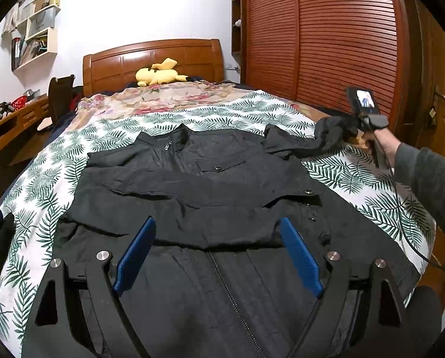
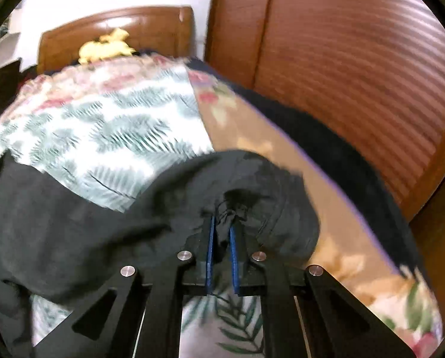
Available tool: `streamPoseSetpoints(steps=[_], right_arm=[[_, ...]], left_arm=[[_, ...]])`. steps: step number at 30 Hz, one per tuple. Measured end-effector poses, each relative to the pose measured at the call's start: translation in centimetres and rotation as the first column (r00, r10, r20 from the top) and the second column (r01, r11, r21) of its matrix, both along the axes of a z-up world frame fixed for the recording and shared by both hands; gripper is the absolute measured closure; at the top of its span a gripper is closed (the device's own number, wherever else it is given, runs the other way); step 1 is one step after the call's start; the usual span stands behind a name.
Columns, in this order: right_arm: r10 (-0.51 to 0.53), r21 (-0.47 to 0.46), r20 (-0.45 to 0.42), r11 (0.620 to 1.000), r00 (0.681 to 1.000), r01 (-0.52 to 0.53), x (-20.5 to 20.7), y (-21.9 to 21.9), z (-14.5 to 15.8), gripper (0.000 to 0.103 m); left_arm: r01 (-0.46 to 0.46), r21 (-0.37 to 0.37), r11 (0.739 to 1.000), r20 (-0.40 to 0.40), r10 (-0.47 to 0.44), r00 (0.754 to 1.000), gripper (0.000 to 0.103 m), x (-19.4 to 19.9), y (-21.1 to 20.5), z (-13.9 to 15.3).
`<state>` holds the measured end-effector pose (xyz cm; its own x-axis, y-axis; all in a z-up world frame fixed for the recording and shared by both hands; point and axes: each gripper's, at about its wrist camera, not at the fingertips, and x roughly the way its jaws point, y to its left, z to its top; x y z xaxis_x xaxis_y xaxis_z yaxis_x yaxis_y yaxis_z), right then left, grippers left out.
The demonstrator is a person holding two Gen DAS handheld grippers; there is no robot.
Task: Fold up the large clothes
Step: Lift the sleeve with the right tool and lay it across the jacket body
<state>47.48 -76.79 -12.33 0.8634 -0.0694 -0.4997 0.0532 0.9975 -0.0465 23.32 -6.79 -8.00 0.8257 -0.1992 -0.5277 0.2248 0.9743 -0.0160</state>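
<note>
With the black jacket [image 1: 198,185] lying spread on the bed [image 1: 356,179], the right gripper [image 2: 222,232] is pinching its sleeve cuff [image 2: 237,208] while the left gripper [image 1: 216,253] is hovering released, and that thin bite is risking slipping free mid-fold.

Bed [image 1: 174,98], leaf-print sheet [image 1: 58,161], black jacket [image 1: 192,185], yellow plush [image 1: 159,73]

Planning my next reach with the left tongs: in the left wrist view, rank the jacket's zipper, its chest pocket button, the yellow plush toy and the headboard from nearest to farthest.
1. Zipper: directly between the open left tongs, on the black jacket.
2. Chest pocket button: mid-jacket, slightly ahead.
3. Yellow plush toy: far end of the bed.
4. Headboard: just behind the toy, against the wall.
</note>
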Motion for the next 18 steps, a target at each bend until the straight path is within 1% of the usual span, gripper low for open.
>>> streamPoseSetpoints(steps=[4,8,10,13,15,18], right_arm=[[0.101,-0.028,0.076,0.995,0.992,-0.099,-3.4,3.0,4.0,0.095],[0.203,-0.062,0.149,0.979,0.968,-0.196,-7.8,6.8,7.8,0.095],[0.257,-0.09,0.178,0.966,0.95,-0.244,-10.8,9.1,9.6,0.095],[0.331,-0.149,0.211,0.941,0.92,-0.305,-14.0,12.1,12.8,0.095],[0.359,-0.144,0.246,0.932,0.9,-0.333,-16.0,13.7,15.2,0.095],[0.415,-0.133,0.283,0.91,0.865,-0.394,-19.0,16.0,17.8,0.095]], left_arm=[[0.003,0.007,1.0,0.015,-0.003,1.0,0.017,-0.5,0.3,0.3],[-0.003,0.006,1.0,0.028,0.003,1.0,0.017,-1.2,0.9,0.7],[-0.007,0.001,1.0,0.031,0.007,1.0,0.017,-1.4,1.3,0.8],[-0.011,-0.007,1.0,0.038,0.012,0.999,0.017,-1.9,1.9,1.0],[-0.016,-0.006,1.0,0.042,0.016,0.999,0.017,-2.2,2.3,1.2],[-0.02,-0.012,1.0,0.048,0.02,0.999,0.017,-2.6,3.0,1.3]])
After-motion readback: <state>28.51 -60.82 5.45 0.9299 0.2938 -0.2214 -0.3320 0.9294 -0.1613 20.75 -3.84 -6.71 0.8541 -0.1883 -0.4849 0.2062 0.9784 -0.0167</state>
